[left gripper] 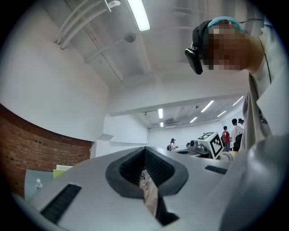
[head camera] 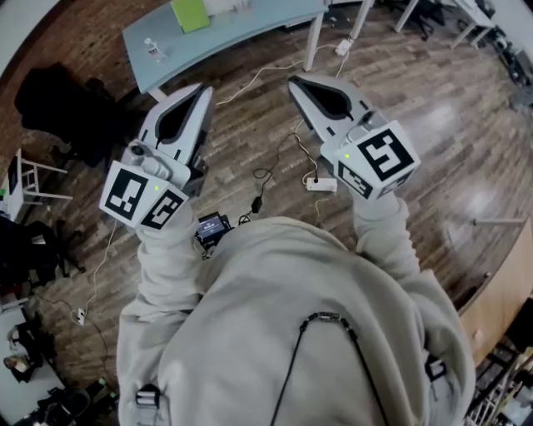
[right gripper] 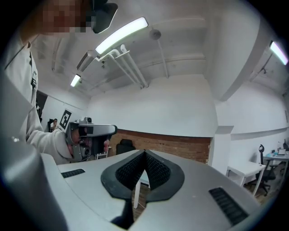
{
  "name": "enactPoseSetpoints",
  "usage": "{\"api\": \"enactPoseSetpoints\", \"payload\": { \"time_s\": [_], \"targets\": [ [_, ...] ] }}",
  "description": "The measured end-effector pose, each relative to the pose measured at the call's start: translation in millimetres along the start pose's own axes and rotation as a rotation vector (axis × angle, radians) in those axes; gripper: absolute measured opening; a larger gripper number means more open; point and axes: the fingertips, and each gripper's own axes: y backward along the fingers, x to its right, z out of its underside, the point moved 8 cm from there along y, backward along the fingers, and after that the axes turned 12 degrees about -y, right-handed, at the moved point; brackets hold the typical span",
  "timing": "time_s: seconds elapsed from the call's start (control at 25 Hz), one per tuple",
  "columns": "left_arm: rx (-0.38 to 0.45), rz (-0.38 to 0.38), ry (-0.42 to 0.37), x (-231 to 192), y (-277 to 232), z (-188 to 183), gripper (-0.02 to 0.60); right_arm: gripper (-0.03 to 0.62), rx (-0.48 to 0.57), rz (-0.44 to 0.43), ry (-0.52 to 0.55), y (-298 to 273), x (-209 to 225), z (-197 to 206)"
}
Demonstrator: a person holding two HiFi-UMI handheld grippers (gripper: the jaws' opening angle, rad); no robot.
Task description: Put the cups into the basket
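Cups, basket: no view shows them.
Left hand-held gripper: jaws closed tip to tip with nothing between them. In its own view the ribbed pads meet in a point, and only a strip of floor shows through the slot behind.
Right hand-held gripper: jaws fully closed and empty. Its own view shows the pads joined at the tip.
Arm pose: both arms reach forward from the body, with pale grey sleeves running up to the grippers. The left one sits at 10 o'clock in the head view and the right one at 1 o'clock.
Heading: both point roughly level toward 12 o'clock. The left tip leans toward 1 o'clock and the right toward 11, so the tips converge but stay apart.
Marker cubes: left cube and right cube sit at the rear ends, nearest the body.
Below: wooden floor, with cables and a white power strip between the grippers.
Tabletop: pale blue, at 12 o'clock beyond the tips. It carries a green item and a small clear bottle.
Chair: black, at 9 o'clock.
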Motion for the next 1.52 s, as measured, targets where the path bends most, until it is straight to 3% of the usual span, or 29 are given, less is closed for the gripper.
{"api": "enactPoseSetpoints", "payload": {
  "time_s": [0.32,0.52,0.8,0.92,1.0,1.08,1.2,1.4,1.52],
  "targets": [
    [0.022,-0.057,-0.038,-9,15,3,-0.005,0.012,0.063,-0.054,-0.048,8,-3,-3],
    [0.002,-0.143,-0.048,-18,19,10,-0.011,0.013,0.061,-0.05,-0.079,-2,0,6],
    [-0.052,-0.132,-0.074,-15,15,19,-0.009,0.012,0.052,-0.12,-0.109,-10,0,11],
    [0.019,-0.235,-0.094,-26,31,11,-0.008,0.012,0.055,-0.153,-0.121,-17,2,14],
    [0.069,-0.302,-0.064,-38,46,12,-0.005,0.012,0.063,-0.149,-0.151,-22,8,21],
    [0.068,-0.329,-0.037,-49,57,20,-0.005,0.012,0.046,-0.144,-0.175,-27,12,31],
    [0.044,-0.32,-0.034,-62,57,33,-0.005,0.012,0.008,-0.132,-0.194,-37,18,41],
    [0.092,-0.336,0.02,-102,51,51,-0.005,0.012,-0.027,-0.126,-0.191,-69,28,45],
    [0.006,-0.21,-0.034,-121,36,68,-0.005,0.012,-0.046,-0.128,-0.19,-95,38,45]
  ]
}}
